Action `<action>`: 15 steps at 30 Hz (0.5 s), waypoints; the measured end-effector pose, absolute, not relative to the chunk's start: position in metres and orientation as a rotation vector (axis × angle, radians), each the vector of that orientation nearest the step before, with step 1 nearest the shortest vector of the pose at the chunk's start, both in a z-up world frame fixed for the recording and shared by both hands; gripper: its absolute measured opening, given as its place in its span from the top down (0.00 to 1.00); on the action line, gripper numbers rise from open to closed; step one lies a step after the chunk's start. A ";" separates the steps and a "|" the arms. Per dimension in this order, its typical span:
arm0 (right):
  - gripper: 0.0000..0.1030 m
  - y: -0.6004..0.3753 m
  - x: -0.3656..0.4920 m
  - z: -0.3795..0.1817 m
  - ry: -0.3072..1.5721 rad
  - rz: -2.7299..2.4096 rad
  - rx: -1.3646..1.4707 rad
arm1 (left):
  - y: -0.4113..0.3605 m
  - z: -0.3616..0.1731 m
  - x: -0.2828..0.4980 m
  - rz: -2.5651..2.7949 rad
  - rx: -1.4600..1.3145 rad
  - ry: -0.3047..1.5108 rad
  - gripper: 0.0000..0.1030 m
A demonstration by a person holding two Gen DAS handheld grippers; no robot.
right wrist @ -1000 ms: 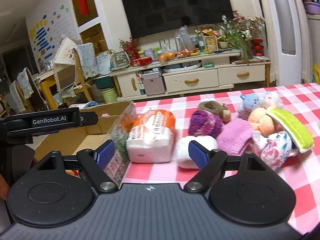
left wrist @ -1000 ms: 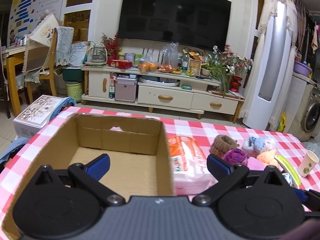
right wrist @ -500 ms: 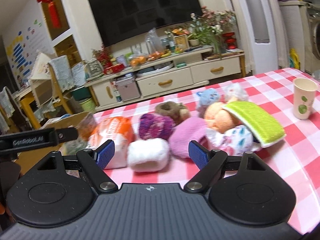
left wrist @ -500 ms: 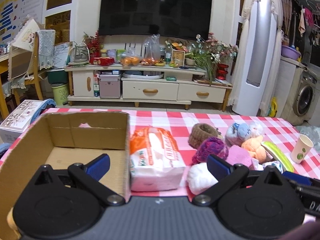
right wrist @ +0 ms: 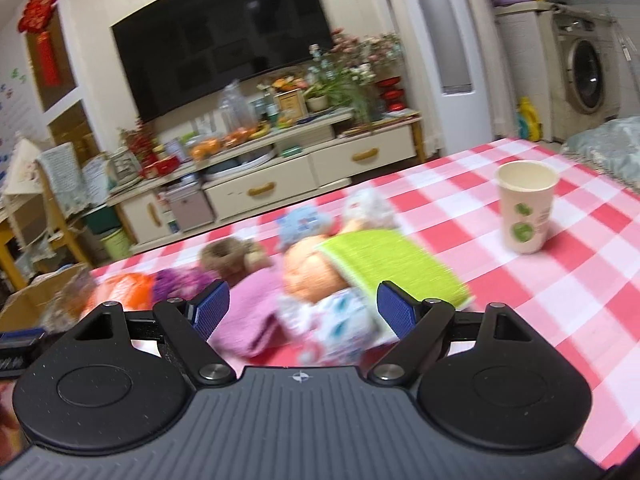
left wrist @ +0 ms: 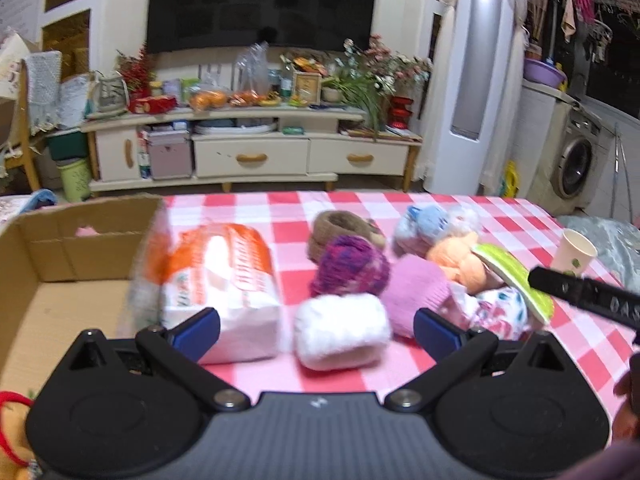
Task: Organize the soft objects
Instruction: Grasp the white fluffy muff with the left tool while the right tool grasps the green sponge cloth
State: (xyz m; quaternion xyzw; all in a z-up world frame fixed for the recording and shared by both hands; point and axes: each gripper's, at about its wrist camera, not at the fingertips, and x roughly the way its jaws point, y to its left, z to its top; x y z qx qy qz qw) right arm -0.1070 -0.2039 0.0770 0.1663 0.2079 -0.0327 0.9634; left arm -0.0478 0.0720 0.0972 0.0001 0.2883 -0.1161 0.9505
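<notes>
Both claws gape wide, empty — left claw (left wrist: pixel 316 330) lines up on the white yarn ball (left wrist: pixel 342 330); right claw (right wrist: pixel 298 312) nears the floral cloth (right wrist: pixel 338 326). Risk: paper cup (right wrist: pixel 526 208) at two o'clock gets toppled.

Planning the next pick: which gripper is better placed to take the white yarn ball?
Left. The left gripper has open jaws framing the white yarn ball; the right gripper faces the floral cloth.
</notes>
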 end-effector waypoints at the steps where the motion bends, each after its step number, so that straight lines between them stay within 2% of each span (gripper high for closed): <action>1: 0.02 -0.208 -0.105 0.076 0.419 -0.083 0.328 | 0.068 0.095 -0.047 -0.245 -0.002 0.593 0.01; 15: 0.00 -0.243 -0.055 0.051 0.519 -0.094 0.240 | 0.020 0.054 -0.018 -0.255 0.040 0.694 0.01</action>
